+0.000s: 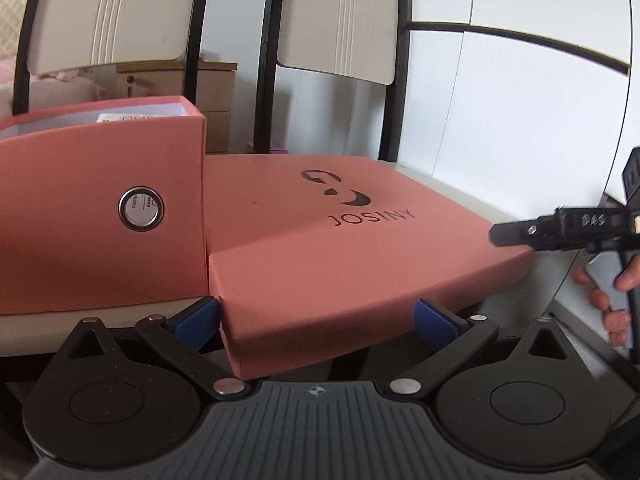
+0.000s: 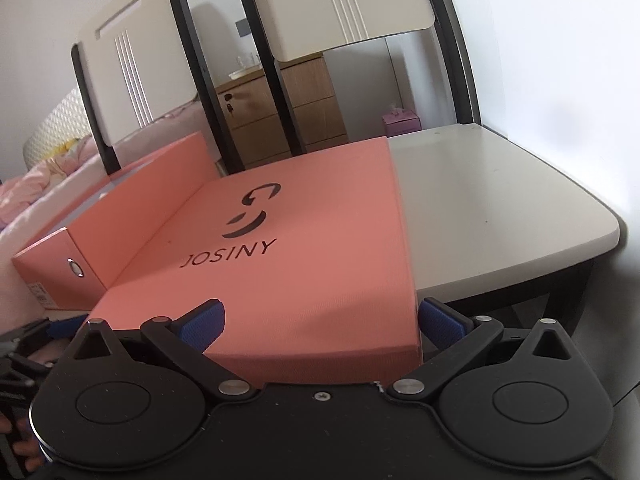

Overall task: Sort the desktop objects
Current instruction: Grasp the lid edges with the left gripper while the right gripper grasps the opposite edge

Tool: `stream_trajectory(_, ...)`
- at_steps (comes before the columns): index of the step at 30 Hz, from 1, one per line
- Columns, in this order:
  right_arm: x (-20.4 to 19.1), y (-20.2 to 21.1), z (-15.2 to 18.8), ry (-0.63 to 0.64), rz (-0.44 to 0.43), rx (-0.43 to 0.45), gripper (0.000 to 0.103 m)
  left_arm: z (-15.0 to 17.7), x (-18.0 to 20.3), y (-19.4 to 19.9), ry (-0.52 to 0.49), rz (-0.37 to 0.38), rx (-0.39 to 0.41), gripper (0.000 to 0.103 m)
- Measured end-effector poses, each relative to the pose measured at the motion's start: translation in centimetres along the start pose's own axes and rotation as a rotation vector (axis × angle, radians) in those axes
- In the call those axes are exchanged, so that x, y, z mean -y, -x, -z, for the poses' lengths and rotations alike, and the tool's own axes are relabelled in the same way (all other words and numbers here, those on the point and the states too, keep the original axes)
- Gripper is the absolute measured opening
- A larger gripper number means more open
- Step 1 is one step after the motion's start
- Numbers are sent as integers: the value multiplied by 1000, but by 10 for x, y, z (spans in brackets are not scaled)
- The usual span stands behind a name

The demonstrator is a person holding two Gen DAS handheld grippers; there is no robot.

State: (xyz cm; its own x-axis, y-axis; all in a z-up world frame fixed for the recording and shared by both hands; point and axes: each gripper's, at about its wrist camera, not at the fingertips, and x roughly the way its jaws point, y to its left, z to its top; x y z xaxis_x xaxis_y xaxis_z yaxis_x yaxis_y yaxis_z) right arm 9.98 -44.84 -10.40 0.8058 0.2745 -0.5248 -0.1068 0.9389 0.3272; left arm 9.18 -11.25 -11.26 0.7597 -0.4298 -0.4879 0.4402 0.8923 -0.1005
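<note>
A salmon-pink box lid [image 1: 320, 248] printed JOSINY lies flat beside the open pink box [image 1: 100, 208], which has a metal-ringed hole in its end wall. My left gripper [image 1: 316, 320] is open, with its blue pads either side of the lid's near left corner. My right gripper [image 2: 320, 322] is open, with its blue pads astride the lid's [image 2: 280, 248] near right corner. The box [image 2: 120, 232] stands left of the lid. The right gripper also shows in the left wrist view [image 1: 560, 232], held by a hand.
The box and lid rest on white chair seats [image 2: 500, 208]. Two chair backs [image 1: 344, 20] with black frames rise behind. A wooden drawer cabinet [image 2: 288, 112] and a bed with pink bedding [image 2: 36, 188] stand beyond. A white wall is at the right.
</note>
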Motion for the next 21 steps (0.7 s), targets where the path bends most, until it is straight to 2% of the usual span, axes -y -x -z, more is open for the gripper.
stream_trajectory(10,3,31,14,-16,-50,-13,103,13,4,28,25,49,-4,103)
stream_trajectory(13,11,38,16,-52,-82,-13,103,12,-5,32,67,105,-8,103)
stream_trajectory(14,15,38,16,-76,-89,-10,103,10,-11,31,95,116,-14,103)
stream_trajectory(18,31,23,14,-149,-17,-23,103,1,-41,20,245,82,-32,103)
stream_trajectory(21,46,3,14,-241,-29,-66,102,0,-65,0,404,136,-88,103)
